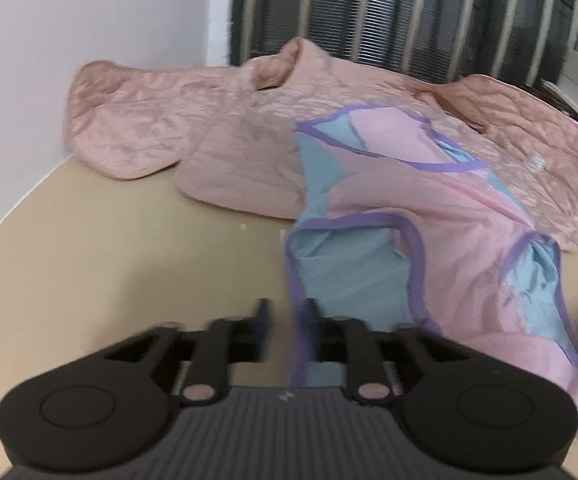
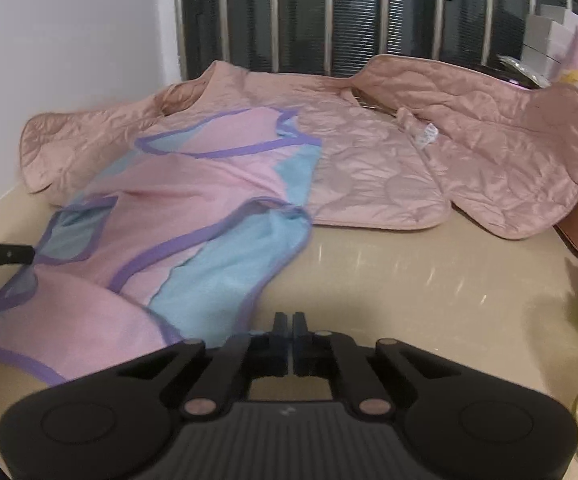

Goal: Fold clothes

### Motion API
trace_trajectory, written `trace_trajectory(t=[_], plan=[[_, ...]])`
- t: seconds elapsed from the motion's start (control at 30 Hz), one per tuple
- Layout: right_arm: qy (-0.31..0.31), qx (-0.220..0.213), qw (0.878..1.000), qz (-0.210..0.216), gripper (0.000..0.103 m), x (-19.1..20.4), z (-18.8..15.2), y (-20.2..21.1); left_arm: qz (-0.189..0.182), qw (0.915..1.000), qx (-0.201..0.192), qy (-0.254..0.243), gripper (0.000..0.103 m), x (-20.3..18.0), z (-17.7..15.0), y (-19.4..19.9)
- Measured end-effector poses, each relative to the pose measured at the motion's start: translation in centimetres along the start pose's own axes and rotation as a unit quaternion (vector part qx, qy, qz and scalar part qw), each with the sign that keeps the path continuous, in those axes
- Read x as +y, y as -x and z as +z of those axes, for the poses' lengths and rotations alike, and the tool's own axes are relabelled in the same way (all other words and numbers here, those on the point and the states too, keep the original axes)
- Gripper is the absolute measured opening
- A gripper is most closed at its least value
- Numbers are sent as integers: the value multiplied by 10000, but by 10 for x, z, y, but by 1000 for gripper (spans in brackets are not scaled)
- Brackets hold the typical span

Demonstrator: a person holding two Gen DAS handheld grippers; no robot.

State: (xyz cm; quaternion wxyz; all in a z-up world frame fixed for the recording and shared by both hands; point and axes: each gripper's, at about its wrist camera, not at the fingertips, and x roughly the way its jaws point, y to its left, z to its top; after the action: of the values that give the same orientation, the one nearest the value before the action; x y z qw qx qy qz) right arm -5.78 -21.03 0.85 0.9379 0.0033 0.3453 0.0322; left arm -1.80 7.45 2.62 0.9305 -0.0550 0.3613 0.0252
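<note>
Fabric of the pink-and-blue top (image 1: 429, 216) lies crumpled on the tabletop (image 1: 109, 240), overlapping the quilted jacket (image 1: 217, 136); the left gripper (image 1: 287, 316) straddles its purple hem, jaws spread, probably to pinch it; the right gripper (image 2: 292, 328) is pressed together, empty.

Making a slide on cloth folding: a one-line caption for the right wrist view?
Right gripper shut and empty over the table, beside a pink and blue garment lying partly on a quilted pink jacket.
</note>
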Motion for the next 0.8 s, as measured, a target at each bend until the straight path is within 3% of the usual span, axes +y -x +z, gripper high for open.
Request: trace_trajectory(t=[0.07,0.13,0.2,0.3,0.4,0.5,0.6,0.73,0.8], plan=[[-40,-179,9998,-23,16,1,5,10,-175,9997,-125,94,47,2,3,10],[-77,-348,9988,335,26,6,14,18,-449,9988,-188,48,49,-3,7,18],[-54,-379,9949,931,29,15,21,19,-778,9969,-88,-88,50,-13,6,19],[320,-115,9911,1287,30,42,24,1,-952,9945,71,-424,51,-31,-3,16],[483,241,9940,954,25,57,16,-14,-765,9941,286,-710,52,-43,-15,10],[425,216,9955,814,25,53,3,-9,-785,9928,280,-860,55,-46,-21,11],[271,172,9969,721,25,50,4,-3,-1010,9918,349,-696,55,-45,-16,9],[-223,25,9921,1237,25,52,32,-9,-1034,9924,371,-548,55,-42,-15,4],[-271,217,9898,1382,21,58,43,-27,-1004,9934,341,-441,55,-36,-16,8]])
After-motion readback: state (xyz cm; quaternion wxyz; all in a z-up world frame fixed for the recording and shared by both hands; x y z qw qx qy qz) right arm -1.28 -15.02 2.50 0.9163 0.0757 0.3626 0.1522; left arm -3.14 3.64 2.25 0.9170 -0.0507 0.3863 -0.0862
